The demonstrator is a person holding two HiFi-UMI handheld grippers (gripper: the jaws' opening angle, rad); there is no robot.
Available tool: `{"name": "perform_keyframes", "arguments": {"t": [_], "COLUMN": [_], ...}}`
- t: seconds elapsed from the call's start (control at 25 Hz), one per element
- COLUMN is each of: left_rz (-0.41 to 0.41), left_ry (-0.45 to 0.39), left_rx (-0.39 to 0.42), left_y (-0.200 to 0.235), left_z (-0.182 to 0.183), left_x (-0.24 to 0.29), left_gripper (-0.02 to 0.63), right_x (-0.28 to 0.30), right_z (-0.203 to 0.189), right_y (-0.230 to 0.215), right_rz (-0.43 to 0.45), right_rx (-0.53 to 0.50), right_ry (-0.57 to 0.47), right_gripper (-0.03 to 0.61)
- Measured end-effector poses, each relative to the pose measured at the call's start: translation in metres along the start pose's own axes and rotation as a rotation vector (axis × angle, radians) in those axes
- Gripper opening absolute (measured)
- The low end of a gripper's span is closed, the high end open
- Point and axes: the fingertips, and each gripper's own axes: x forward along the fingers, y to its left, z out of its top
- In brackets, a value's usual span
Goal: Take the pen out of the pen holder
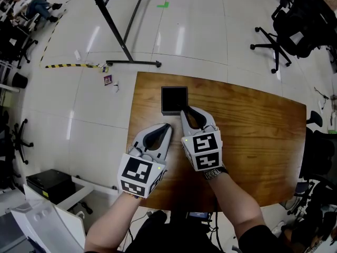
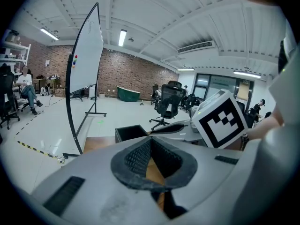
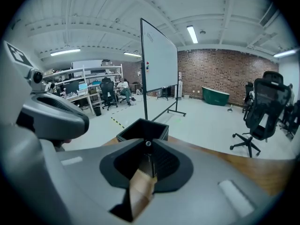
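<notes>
A black square pen holder (image 1: 174, 99) stands on the wooden table (image 1: 253, 125), with its open top showing nothing inside. My right gripper (image 1: 184, 112) is at the holder's near rim and shut on a thin dark pen (image 3: 149, 156). The pen's round end shows at the right gripper's (image 3: 148, 146) fingertips, with the holder (image 3: 143, 129) just behind. My left gripper (image 1: 168, 125) hovers beside it to the left, a little nearer to me, shut with nothing in it. In the left gripper view its tips (image 2: 150, 140) meet, with the holder (image 2: 131, 132) ahead and the right gripper (image 2: 220, 118) to the right.
A whiteboard stand's black base (image 1: 134, 62) rests on the floor beyond the table's far left corner. Office chairs (image 1: 287, 30) stand at the far right. A black box (image 1: 50, 186) sits on the floor to the left. The table's left edge (image 1: 131, 115) is close to the left gripper.
</notes>
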Motion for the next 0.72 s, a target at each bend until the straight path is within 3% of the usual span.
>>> {"name": "perform_keyframes", "arguments": {"t": [0.72], "left_rz": [0.015], "left_ry": [-0.048], "left_rx": [0.031], "left_y": [-0.012], "left_z": [0.020], "left_x": [-0.029], "left_gripper": [0.005], "right_x": [-0.038], "right_z": [0.030], "right_y": [0.008], "right_rz": [-0.043], "right_rx": [-0.018], "right_ry": [-0.089], "right_gripper": [0.050]}}
